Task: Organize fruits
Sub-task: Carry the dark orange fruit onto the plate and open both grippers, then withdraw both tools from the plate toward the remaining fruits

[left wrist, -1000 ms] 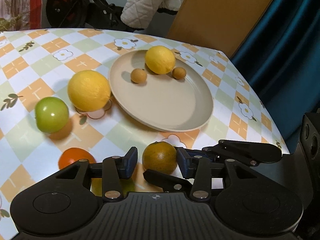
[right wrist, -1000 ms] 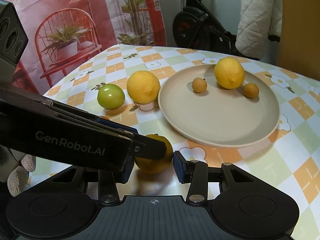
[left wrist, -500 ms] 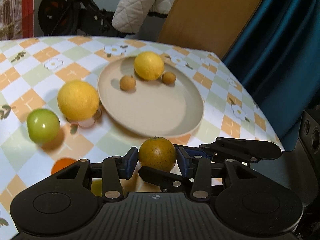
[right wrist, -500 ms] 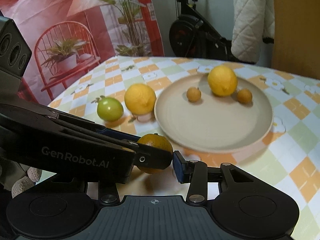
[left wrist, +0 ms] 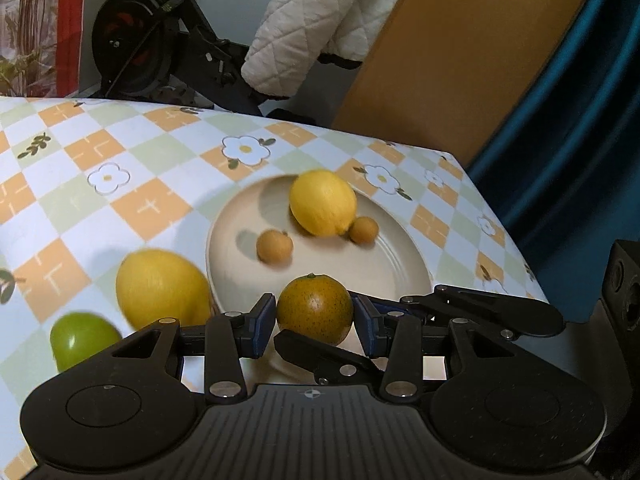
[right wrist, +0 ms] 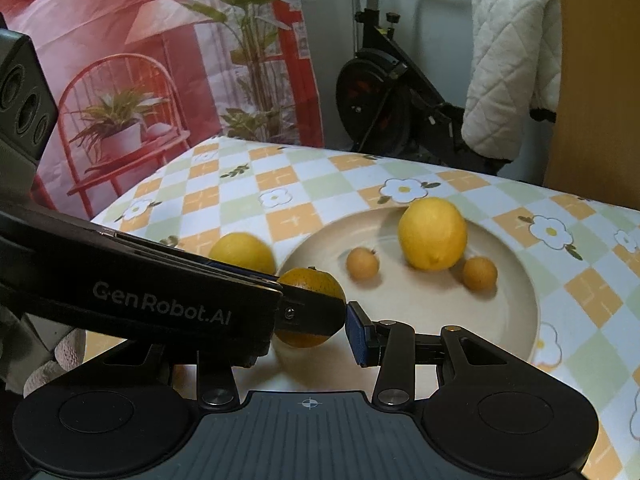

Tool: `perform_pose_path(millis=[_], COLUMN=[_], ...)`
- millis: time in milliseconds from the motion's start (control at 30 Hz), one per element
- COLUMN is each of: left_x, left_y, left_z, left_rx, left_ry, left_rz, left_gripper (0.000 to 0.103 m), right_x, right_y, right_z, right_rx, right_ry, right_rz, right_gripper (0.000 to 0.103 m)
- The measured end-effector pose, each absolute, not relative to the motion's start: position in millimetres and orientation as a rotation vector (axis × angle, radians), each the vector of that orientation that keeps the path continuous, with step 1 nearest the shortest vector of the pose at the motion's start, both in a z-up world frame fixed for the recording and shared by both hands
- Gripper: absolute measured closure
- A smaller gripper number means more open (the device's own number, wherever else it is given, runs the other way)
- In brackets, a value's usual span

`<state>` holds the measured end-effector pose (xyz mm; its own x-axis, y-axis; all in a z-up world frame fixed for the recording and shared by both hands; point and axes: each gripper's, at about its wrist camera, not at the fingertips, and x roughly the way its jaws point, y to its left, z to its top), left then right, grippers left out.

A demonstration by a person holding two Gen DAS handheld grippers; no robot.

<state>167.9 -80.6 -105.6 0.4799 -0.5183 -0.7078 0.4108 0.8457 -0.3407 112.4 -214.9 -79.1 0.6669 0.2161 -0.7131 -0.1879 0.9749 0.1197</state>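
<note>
Both my hand-held grippers, left (left wrist: pixel 315 322) and right (right wrist: pixel 310 320), are pinched narrow on one orange (left wrist: pixel 315 314), held over the plate (left wrist: pixel 404 264) rim at 6 o'clock. Uneven release could roll it into the lemon (left wrist: pixel 322 202) at 12, or off onto the counter (left wrist: pixel 160 152).

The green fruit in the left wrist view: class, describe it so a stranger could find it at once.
Start at the beige plate on the checked tablecloth. Left of it, off the plate, lies a large lemon; the green fruit sits just beyond, nearer the camera. It alone is green and glossy; everything nearby is yellow or orange.
</note>
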Motion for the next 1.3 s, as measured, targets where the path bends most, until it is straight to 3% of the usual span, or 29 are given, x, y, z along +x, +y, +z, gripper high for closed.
perform_pose_path(millis=[833, 1300], left_x=[204.5, 187.4], left_y=[-71.5, -63.0], left_z=[-106.8, -81.7], left_rx=[-0.103, -0.058], left_ry=[0.893, 0.839], left_rz=[-0.444, -0.391], left_gripper=[0.059, 0.056], right_x=[173.4, 155.8], right_y=[-209.0, -230.3], right_z=[-104.6, -73.5], right_rx=[-0.060, -0.008], right_ry=[0.899, 0.816], right_rz=[0.159, 0.108], right_gripper=[0.064, 0.058])
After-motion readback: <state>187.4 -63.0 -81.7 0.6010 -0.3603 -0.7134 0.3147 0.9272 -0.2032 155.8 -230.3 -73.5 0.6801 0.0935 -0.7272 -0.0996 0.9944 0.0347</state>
